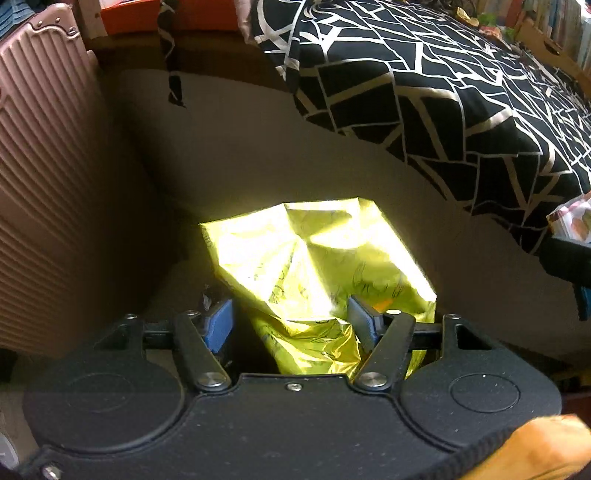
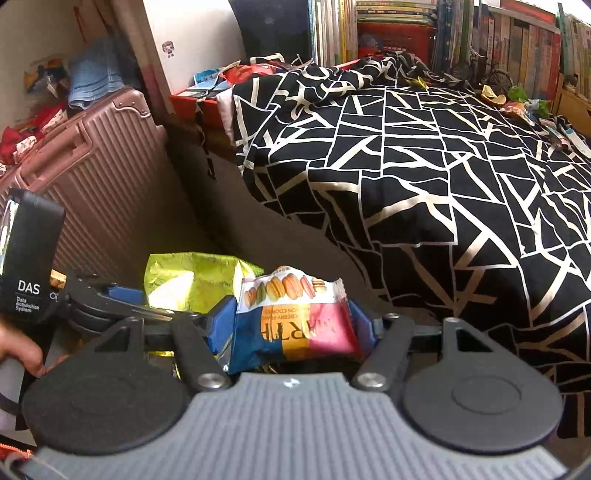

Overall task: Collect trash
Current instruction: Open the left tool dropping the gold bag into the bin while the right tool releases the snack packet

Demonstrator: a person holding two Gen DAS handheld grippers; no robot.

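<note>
- The left gripper stood open around a crumpled yellow-green foil bag, just beside the pink suitcase.
- The right gripper pinched a macaron cookie packet right of the suitcase.

The left gripper points steeply down over a crumpled yellow-green foil bag. Both blue pads stand apart, the bag lying between them; the pad at 3 o'clock overlaps the foil's edge, while the pad at 9 o'clock sits clear of it. A ribbed pink suitcase stands at 9 o'clock. A black quilt with white line pattern hangs over the bed edge from 12 to 3 o'clock. An orange box shows at 11 o'clock.
</note>
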